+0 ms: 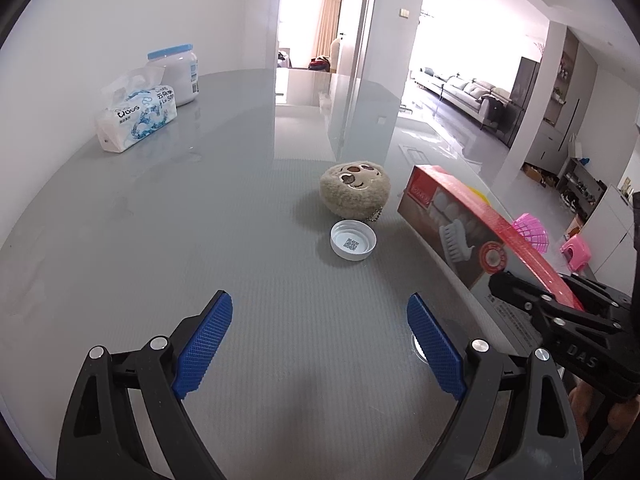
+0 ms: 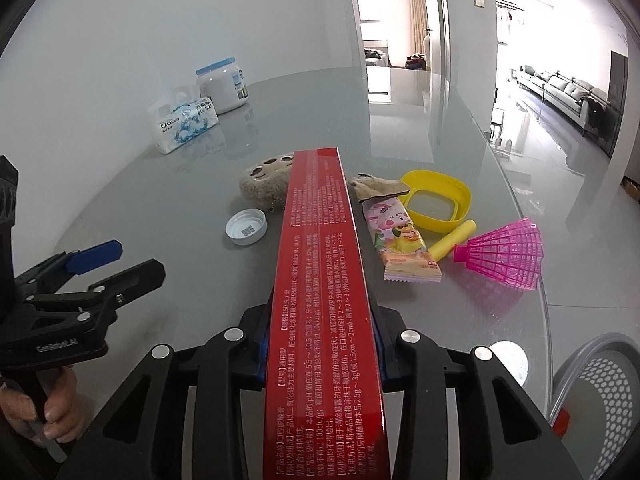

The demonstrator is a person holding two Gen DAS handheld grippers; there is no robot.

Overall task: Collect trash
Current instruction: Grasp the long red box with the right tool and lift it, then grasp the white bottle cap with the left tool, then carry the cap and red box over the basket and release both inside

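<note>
The right gripper (image 2: 322, 344) is clamped on a long red toothpaste box (image 2: 320, 248), which juts forward above the grey glass table (image 1: 200, 240). The left gripper (image 1: 320, 344) hangs with jaws wide apart and nothing between them, over a broad bare stretch of tabletop. Ahead lie a white bottle cap (image 1: 353, 239) and a plush keychain (image 1: 355, 193). Near the table's curved right edge sit a snack wrapper (image 2: 404, 244), yellow lid (image 2: 438, 200), yellow tube (image 2: 452, 245) and pink shuttlecock (image 2: 506, 254). A mesh bin (image 2: 600, 400) stands below that edge.
</note>
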